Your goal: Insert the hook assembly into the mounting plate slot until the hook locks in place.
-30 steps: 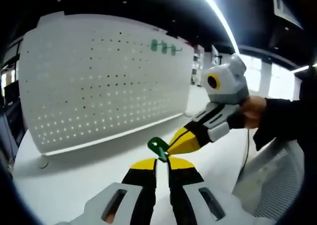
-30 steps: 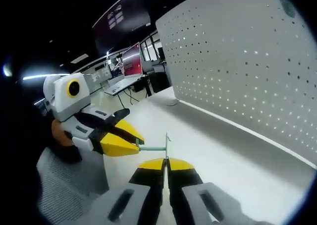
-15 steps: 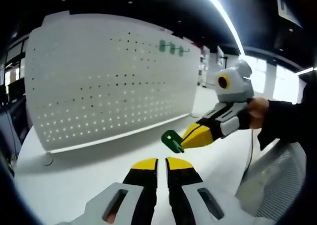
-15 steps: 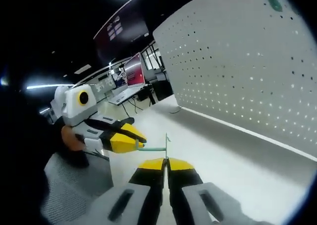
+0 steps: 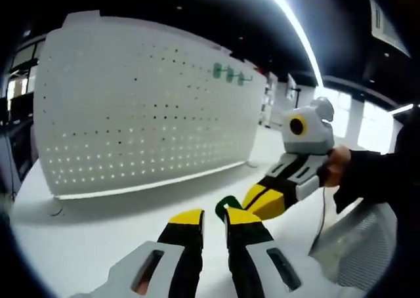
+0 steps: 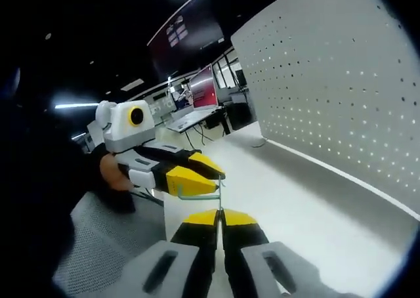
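Right gripper [image 6: 220,211] was clenched on the thin green metal hook [image 6: 211,194]; left gripper [image 5: 214,214] sat released near it, white perforated pegboard [image 5: 144,107] at 11 o'clock.

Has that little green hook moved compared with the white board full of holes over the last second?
Cannot tell. The green hook sits at the right gripper as before, but both cameras shifted, so its drift against the pegboard proves nothing.

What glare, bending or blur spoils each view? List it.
Left gripper view: a ceiling light strip blows out white, the pegboard bulges from fisheye distortion, and the green hook is soft. Right gripper view: the background is dark, the pegboard curves, and the hook's thin wire stays fairly sharp.
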`<state>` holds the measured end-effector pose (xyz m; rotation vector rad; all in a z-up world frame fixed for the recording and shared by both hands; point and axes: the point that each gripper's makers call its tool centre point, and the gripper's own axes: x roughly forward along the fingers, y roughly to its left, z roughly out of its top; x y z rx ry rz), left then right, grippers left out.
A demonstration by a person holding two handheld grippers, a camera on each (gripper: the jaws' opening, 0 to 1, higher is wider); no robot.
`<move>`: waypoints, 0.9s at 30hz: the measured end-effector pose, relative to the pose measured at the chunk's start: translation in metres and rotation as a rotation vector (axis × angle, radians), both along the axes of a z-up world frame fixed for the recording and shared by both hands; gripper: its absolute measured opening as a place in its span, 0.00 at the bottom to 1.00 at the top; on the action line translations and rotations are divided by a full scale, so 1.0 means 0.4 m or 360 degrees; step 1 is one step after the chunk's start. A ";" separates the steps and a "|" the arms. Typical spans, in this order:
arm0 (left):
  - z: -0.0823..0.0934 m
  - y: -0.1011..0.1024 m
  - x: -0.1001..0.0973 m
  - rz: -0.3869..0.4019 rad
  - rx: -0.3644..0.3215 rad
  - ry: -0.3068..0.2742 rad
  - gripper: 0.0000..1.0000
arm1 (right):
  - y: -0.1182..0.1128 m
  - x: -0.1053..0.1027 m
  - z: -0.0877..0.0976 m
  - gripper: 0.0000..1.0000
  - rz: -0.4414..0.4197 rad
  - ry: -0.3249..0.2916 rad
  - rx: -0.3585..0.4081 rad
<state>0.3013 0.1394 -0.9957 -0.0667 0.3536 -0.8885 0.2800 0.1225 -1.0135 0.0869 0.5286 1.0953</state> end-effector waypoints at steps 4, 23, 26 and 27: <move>0.006 -0.012 -0.009 -0.0043 -0.0039 0.0011 0.12 | 0.002 -0.002 0.002 0.00 0.0019 -0.0006 0.0001; 0.009 -0.022 -0.024 -0.0104 -0.0023 -0.0016 0.06 | 0.003 -0.011 -0.004 0.00 0.0044 0.0014 -0.0007; 0.010 -0.023 -0.027 -0.0111 -0.0019 -0.0016 0.05 | 0.001 -0.009 -0.006 0.00 0.0037 0.0016 -0.0010; 0.012 -0.024 -0.029 -0.0117 -0.0023 -0.0018 0.04 | 0.000 -0.008 -0.006 0.01 0.0032 0.0017 -0.0009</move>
